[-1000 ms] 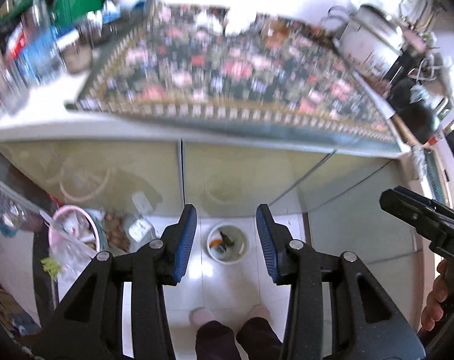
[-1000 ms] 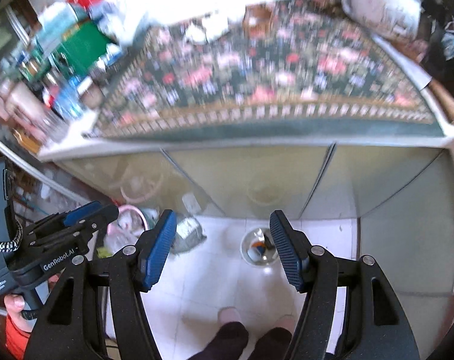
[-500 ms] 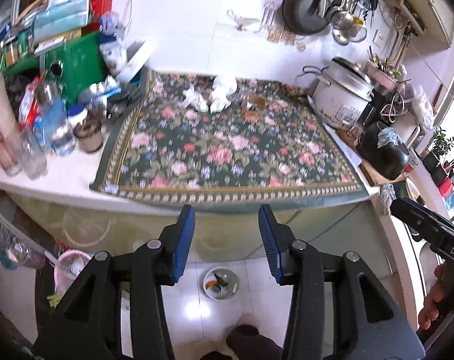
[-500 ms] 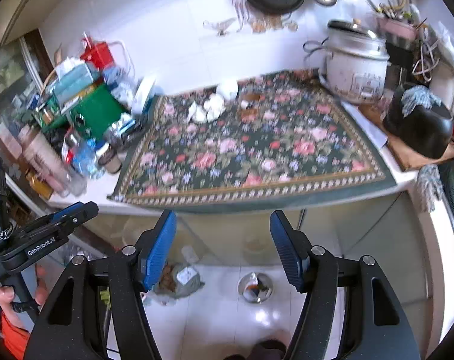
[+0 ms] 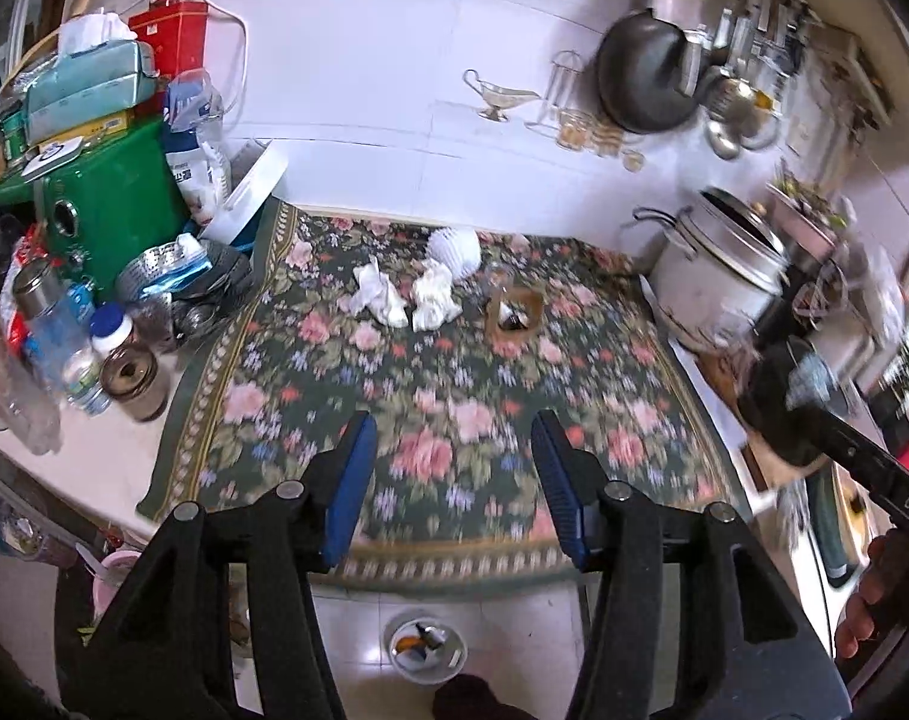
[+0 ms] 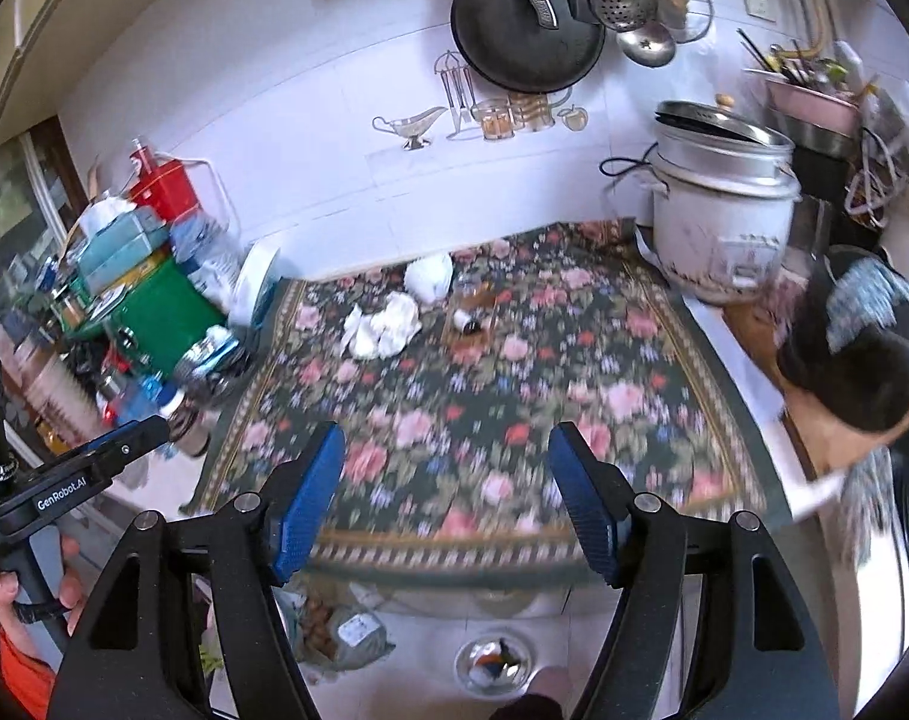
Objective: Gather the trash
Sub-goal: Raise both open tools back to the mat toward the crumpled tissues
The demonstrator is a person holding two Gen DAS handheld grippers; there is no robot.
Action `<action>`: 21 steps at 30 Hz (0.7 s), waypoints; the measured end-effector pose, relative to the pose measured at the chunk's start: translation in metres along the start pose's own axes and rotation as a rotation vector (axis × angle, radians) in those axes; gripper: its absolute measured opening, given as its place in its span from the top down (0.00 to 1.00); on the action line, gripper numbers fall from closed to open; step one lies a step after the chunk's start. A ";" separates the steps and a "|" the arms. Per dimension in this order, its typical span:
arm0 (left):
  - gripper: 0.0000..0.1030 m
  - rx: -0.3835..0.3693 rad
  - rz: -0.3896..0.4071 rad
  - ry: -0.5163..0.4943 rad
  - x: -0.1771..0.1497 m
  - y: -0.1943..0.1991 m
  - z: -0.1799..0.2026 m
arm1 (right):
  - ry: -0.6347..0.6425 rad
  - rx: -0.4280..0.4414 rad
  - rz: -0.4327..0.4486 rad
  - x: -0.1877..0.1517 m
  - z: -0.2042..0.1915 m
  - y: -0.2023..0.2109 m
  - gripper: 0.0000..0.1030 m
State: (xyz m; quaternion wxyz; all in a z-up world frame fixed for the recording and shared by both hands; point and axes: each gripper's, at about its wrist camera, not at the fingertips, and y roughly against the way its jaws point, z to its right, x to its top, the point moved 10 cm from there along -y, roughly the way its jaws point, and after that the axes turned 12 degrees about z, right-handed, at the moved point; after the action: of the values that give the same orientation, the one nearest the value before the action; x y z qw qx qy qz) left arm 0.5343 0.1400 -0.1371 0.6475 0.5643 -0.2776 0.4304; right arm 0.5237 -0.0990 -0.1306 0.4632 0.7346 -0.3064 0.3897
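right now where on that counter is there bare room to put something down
The near and middle of the floral mat is bare, between the jars on the left and the rice cooker on the right. Crowded: the left end around the green box, and the mat's far edge with crumpled tissues.

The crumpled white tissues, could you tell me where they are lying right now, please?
In the left wrist view the crumpled white tissues lie toward the back of the floral cloth, left of the brown tape roll, in front of the white foam net.
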 end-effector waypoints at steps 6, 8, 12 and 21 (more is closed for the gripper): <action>0.49 0.080 0.003 0.089 0.029 -0.058 -0.007 | 0.050 0.071 -0.039 0.035 0.020 -0.058 0.34; 0.49 0.087 -0.013 0.116 0.031 -0.075 -0.009 | 0.059 0.090 -0.052 0.038 0.025 -0.077 0.30; 0.49 0.118 -0.058 0.132 0.032 -0.111 -0.018 | 0.038 0.117 -0.115 0.032 0.030 -0.115 0.29; 0.49 0.100 -0.178 0.122 0.027 -0.211 -0.045 | -0.018 0.104 -0.216 0.019 0.031 -0.186 0.29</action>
State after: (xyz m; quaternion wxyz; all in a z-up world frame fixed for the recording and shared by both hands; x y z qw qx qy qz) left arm 0.7249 0.1921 -0.2272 0.6699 0.5911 -0.1643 0.4181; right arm 0.6934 -0.0580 -0.2047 0.4611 0.7898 -0.2089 0.3464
